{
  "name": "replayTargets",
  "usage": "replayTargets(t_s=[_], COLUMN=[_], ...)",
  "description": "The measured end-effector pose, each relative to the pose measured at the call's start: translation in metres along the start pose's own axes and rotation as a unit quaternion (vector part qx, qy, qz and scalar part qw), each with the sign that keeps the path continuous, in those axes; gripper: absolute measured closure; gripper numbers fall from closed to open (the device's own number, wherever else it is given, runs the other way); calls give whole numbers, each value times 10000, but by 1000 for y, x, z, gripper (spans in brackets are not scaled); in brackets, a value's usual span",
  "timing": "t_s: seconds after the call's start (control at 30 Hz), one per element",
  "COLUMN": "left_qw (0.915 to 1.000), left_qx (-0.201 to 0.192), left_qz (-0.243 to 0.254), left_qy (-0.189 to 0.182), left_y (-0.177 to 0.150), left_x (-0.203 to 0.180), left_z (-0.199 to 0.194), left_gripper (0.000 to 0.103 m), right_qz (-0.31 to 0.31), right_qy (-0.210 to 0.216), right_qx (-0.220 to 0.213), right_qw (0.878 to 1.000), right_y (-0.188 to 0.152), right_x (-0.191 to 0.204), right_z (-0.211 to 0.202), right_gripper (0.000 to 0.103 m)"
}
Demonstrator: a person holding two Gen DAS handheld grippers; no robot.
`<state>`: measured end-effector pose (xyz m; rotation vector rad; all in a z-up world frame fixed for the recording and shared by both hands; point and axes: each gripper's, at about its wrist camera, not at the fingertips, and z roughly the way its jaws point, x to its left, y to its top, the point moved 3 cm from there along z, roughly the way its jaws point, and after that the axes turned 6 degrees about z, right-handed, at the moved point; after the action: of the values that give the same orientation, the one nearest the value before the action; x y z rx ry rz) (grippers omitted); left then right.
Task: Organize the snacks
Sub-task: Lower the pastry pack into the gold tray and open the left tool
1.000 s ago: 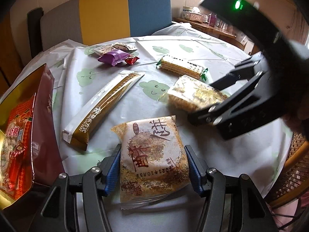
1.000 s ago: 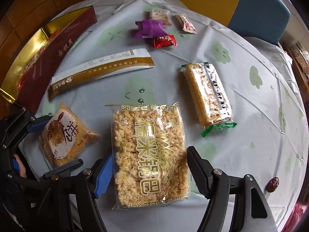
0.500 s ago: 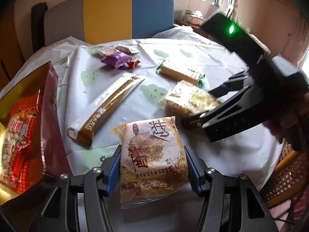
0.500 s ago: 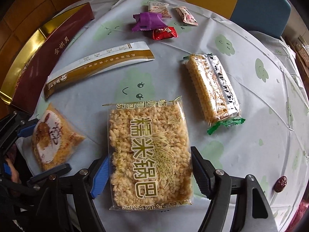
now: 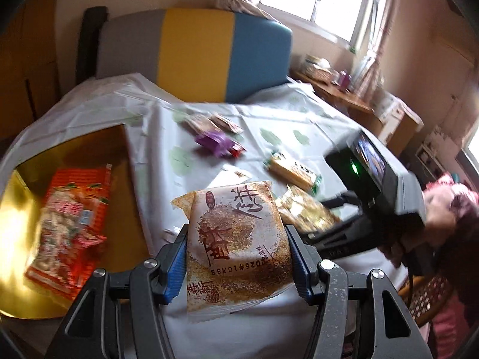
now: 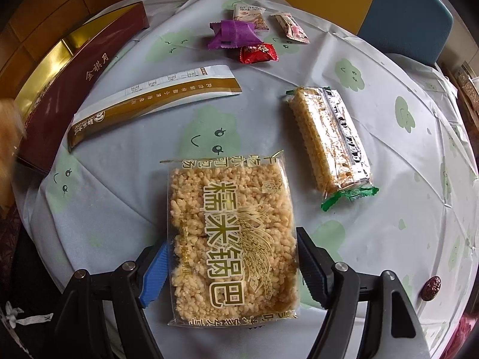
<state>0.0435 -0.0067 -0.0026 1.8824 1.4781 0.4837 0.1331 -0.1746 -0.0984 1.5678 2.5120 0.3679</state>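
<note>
My left gripper point(image 5: 236, 252) is shut on a brown-and-white pastry packet point(image 5: 235, 236) and holds it lifted above the table, near the open gold box point(image 5: 89, 161). An orange snack bag point(image 5: 69, 218) lies in that box. My right gripper point(image 6: 230, 266) is shut on a clear pack of puffed rice cakes point(image 6: 230, 236), which rests on the tablecloth point(image 6: 134, 179). The right gripper also shows in the left wrist view point(image 5: 329, 233), at the right.
On the cloth lie a long gold-and-white packet point(image 6: 152, 101), a wrapped rice bar point(image 6: 329, 140), a purple sweet point(image 6: 233, 34), a red sweet point(image 6: 259, 53), two small packets point(image 6: 248, 15) and a date point(image 6: 431, 287). The maroon box wall point(image 6: 80, 77) stands at left. A chair point(image 5: 194, 51) is behind.
My left gripper has lifted the pastry packet off the table and swung left toward the gold box. My right gripper has closed onto the rice cake pack.
</note>
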Motion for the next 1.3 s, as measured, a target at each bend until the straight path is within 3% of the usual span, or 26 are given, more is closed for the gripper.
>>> replayTargets(t_s=[0.3,0.6,0.97,1.2,1.3], left_qw=[9948,9864,9727,9706,9657], left_qx=[96,254,395,448,450], left_qz=[-492,-984,-1799,-1923,-2156], left_qy=[891,1293,1411,1379,1375], left_y=[0,-17,-9,26,33], left_x=[51,96,166,196,207], left_z=[-12,-16,-13,24,37], left_gripper=[43,43,43,43,42], right_qz=[-68,-77,-153,-212,-214], right_qy=[-60,-57,-122,-167,-168], right_qx=[-59,-71,-105,-126,-128], right_qw=[9999,9999,9998,9996,9995], right_y=[-3,-5,-5,-5,-5], right_x=[8,9,10,16,16], right_z=[0,-1,-2,-4,-4], right_gripper=[26,26,26,26,26])
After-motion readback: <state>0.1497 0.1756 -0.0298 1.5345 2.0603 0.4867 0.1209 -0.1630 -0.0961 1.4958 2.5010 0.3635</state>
